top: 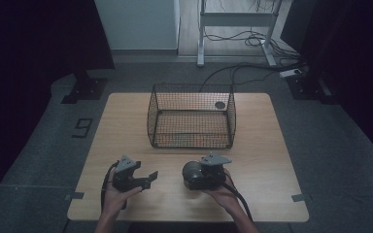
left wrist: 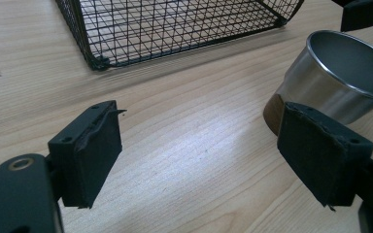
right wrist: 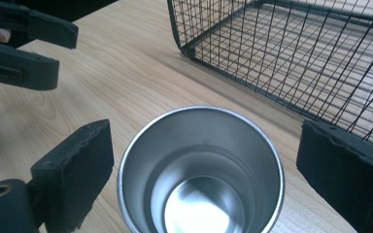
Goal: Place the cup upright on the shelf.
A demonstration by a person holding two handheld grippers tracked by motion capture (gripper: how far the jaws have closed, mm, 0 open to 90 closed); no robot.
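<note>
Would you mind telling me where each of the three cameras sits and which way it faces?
High view: above the person's side, looking forward and down on the table; both forearms, left gripper, right gripper.
Left gripper view: on the left gripper, looking between its open jaws across the wood to the steel cup and wire basket.
Right gripper view: on the right gripper, looking down into the cup between its open jaws.
All views share cup and basket.

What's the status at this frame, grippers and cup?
Left gripper open, empty. Right gripper open, jaws either side of steel cup, no grip yet. Wire basket beyond, empty. Nothing between.
</note>
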